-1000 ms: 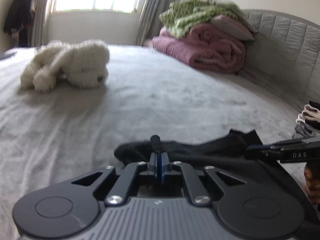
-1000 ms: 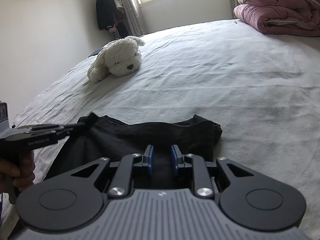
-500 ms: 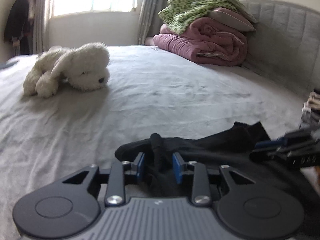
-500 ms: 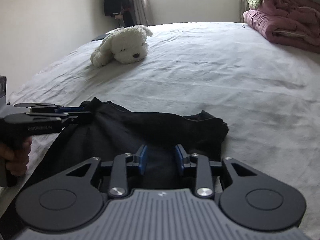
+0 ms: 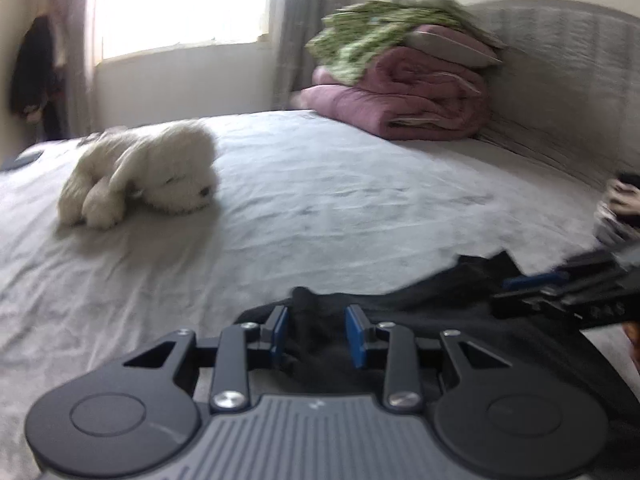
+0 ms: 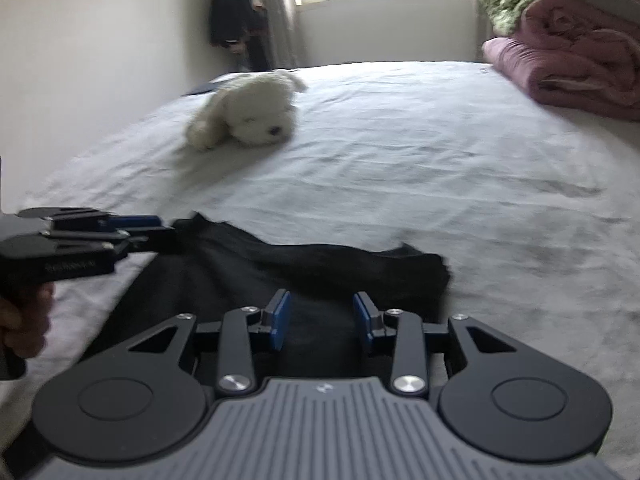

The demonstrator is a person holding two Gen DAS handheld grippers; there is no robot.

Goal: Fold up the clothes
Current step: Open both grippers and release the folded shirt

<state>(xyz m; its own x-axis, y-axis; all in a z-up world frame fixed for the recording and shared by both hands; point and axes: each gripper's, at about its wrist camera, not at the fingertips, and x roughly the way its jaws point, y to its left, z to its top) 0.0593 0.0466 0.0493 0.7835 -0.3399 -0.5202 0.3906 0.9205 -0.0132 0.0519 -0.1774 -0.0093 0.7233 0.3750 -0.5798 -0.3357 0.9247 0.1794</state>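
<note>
Black cloth (image 6: 304,276) lay crumpled on the bed (image 6: 440,168) under both my claws. My left claw (image 5: 318,334) stood parted, fabric bunched loose between its pads; my right claw (image 6: 322,322) was opening above the cloth's near edge, gripping nothing.

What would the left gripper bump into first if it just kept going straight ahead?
Probably the black garment: the left gripper stands open with a raised fold of it already between the pads. Past that lies only bare bed sheet, though depth is hard to judge.

Garment (image 6: 304,276) on bed (image 6: 420,168) near edge; plush dog (image 6: 248,114) beyond; folded quilts (image 6: 576,68) far right.
</note>
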